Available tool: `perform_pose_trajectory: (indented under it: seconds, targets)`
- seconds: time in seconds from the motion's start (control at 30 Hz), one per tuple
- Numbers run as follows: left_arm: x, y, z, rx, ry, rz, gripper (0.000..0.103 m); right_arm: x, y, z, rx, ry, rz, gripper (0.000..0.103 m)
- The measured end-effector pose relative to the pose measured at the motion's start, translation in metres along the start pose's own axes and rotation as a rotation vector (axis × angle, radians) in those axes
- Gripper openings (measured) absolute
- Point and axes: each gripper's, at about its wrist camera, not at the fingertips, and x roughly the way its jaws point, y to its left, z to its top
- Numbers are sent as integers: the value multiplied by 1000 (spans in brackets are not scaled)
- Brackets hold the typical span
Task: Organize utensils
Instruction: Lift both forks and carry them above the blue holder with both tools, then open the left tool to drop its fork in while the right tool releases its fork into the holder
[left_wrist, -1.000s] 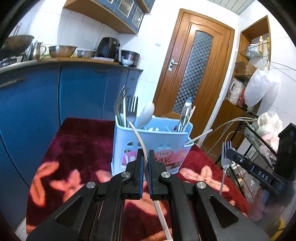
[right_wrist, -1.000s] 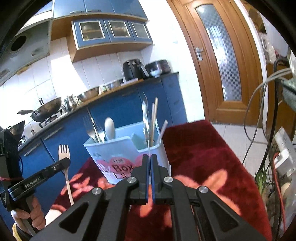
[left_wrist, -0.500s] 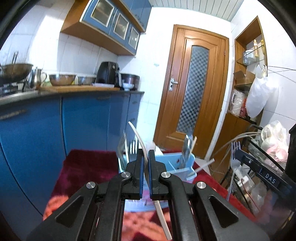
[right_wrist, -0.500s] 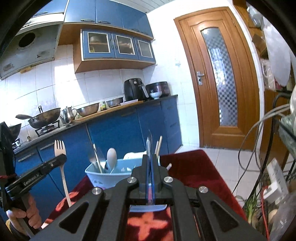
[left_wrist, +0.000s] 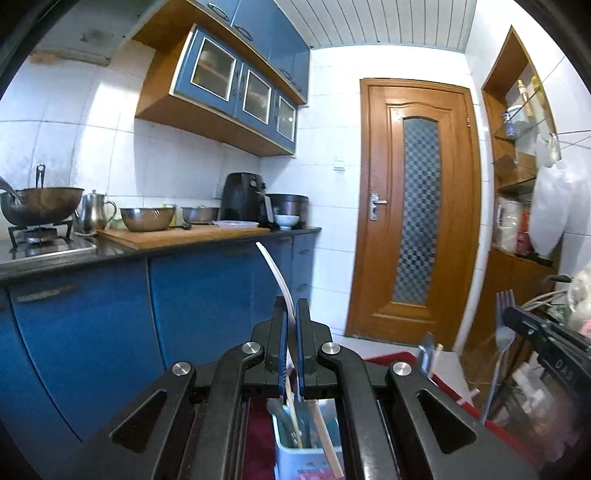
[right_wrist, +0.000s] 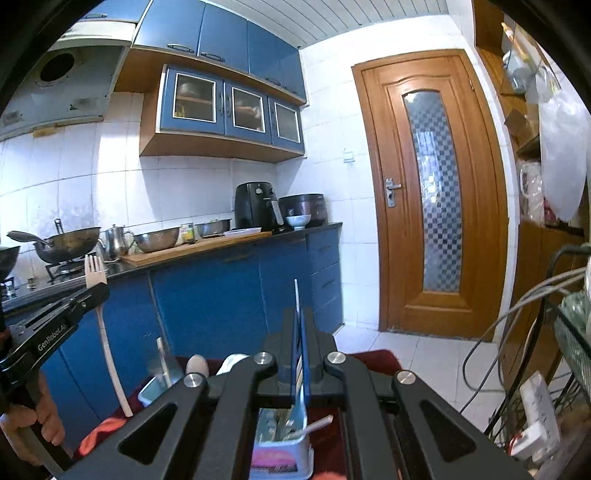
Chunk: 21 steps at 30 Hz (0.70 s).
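My left gripper (left_wrist: 289, 314) is shut on a white plastic fork (left_wrist: 275, 275), seen edge-on; in the right wrist view the same fork (right_wrist: 95, 273) stands tines up in that gripper (right_wrist: 96, 291). My right gripper (right_wrist: 297, 321) is shut on a metal fork (right_wrist: 296, 295), seen edge-on; in the left wrist view this fork (left_wrist: 503, 332) hangs tines up from that gripper (left_wrist: 511, 317). Both are raised above the pale blue utensil box (left_wrist: 306, 459), which also shows in the right wrist view (right_wrist: 282, 456) and holds several utensils.
The box stands on a red flowered cloth (right_wrist: 376, 358). Blue cabinets (left_wrist: 184, 295) and a counter with pans lie behind. A wooden door (left_wrist: 417, 206) is far right. Cables and a wire rack (right_wrist: 569, 332) crowd the right side.
Both grippers have risen well above the box with their forks, so the box has dropped to the bottom of both views. Both stay shut.
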Motion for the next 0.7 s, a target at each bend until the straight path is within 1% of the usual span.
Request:
perform_pose_trajectory:
  seconds: [0.13, 0.3, 0.4, 0.53, 0.7]
  targets:
    - [18, 3, 3, 9, -25, 30, 2, 16, 0, 8, -3, -16, -30, 3]
    - [37, 2, -2, 24, -50, 50, 2, 32, 1, 10, -14, -48, -76, 3]
    - [48, -2, -11, 49, -45, 57, 2, 44, 1, 11, -11, -59, -90, 3]
    - [56, -6, -30, 81, -33, 63, 2, 57, 5, 6, -41, -68, -107, 4]
    - [63, -8, -48, 76, -2, 56, 2, 65, 15, -11, -93, -65, -102, 4]
